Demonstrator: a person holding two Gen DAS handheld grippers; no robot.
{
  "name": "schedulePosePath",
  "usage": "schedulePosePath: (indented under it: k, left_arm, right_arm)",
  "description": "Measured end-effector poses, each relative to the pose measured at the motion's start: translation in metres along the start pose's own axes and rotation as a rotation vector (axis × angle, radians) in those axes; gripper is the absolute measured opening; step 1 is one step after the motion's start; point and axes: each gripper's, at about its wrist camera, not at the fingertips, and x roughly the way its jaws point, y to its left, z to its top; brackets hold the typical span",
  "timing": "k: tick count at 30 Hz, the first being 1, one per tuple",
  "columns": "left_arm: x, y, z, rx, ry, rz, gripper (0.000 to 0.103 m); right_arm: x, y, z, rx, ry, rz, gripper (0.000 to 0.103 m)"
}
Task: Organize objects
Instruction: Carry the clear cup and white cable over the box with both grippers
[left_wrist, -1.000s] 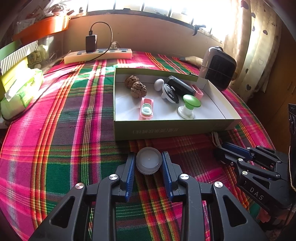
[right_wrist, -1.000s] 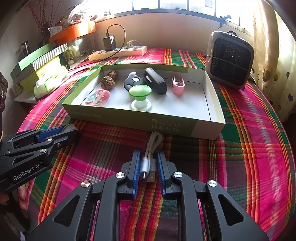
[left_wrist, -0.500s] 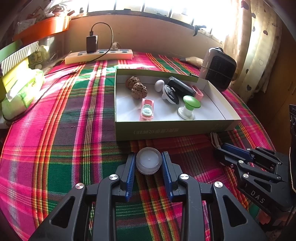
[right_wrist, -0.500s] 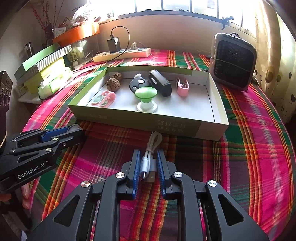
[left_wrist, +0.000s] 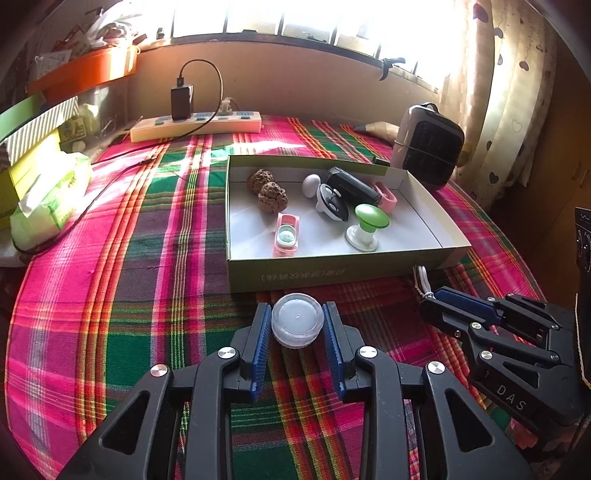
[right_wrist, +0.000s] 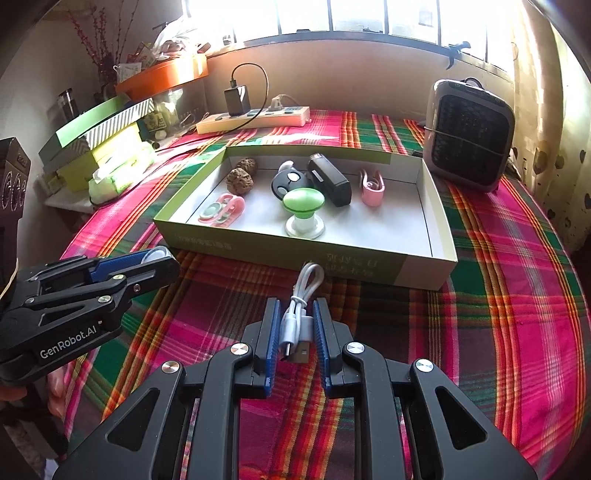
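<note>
My left gripper (left_wrist: 297, 320) is shut on a small round clear plastic jar (left_wrist: 297, 325), just above the plaid cloth in front of the box. My right gripper (right_wrist: 295, 325) is shut on a coiled white USB cable (right_wrist: 301, 314) whose loop pokes forward toward the box wall. The shallow green cardboard box (left_wrist: 332, 271) (right_wrist: 295, 254) holds two walnuts (left_wrist: 267, 197), a pink lens case (left_wrist: 286, 236), a green-topped knob (right_wrist: 303, 201), a black device (right_wrist: 328, 179) and a pink clip (right_wrist: 371, 188). Each gripper shows in the other's view: the right gripper (left_wrist: 430, 301) and the left gripper (right_wrist: 157, 258).
A small grey heater (right_wrist: 469, 134) stands behind the box's right corner. A power strip (left_wrist: 195, 123) with a charger lies at the back by the wall. Tissue packs (left_wrist: 48, 201) and stacked boxes (right_wrist: 99, 140) sit at the left. The plaid cloth (right_wrist: 498, 295) drops off at the table's edges.
Both grips are unchanged. The right wrist view has drifted slightly, so the box sits a touch further right in it; the left view barely differs.
</note>
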Motion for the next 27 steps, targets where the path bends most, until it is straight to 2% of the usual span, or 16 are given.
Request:
schedulePosePath:
  k: [27]
  left_arm:
    - [-0.013,-0.027,0.025,0.06,-0.058,0.003,0.026]
  right_arm:
    - [-0.023,-0.019,0.018,0.024,-0.082,0.028,0.019]
